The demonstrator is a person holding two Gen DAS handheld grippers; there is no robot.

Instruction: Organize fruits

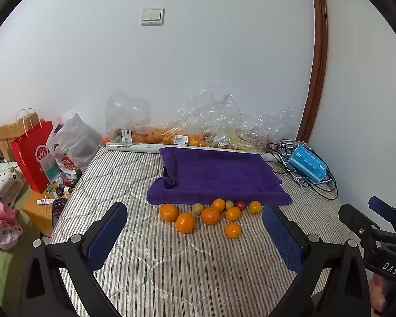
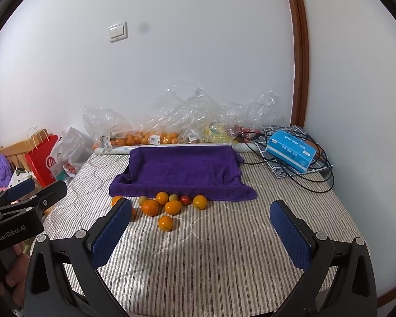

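Several oranges (image 1: 210, 215) (image 2: 150, 207) lie in a loose cluster on the striped bed cover, with two small yellow-green fruits (image 1: 198, 208) (image 2: 143, 200) and a small red fruit (image 1: 240, 205) (image 2: 184, 199) among them. Just behind them a purple towel (image 1: 216, 177) (image 2: 182, 171) is draped over a raised tray-like shape. My left gripper (image 1: 195, 219) is open and empty, hovering short of the cluster. My right gripper (image 2: 202, 215) is also open and empty, to the right of the fruit; its left pad hides one orange. Each gripper shows at the edge of the other's view.
Clear plastic bags (image 1: 171, 132) (image 2: 150, 134) with more oranges and yellow fruit line the wall. A blue box (image 1: 307, 166) (image 2: 290, 150) sits on cables at the back right. A red paper bag (image 1: 34, 155) and clutter stand beside the bed on the left.
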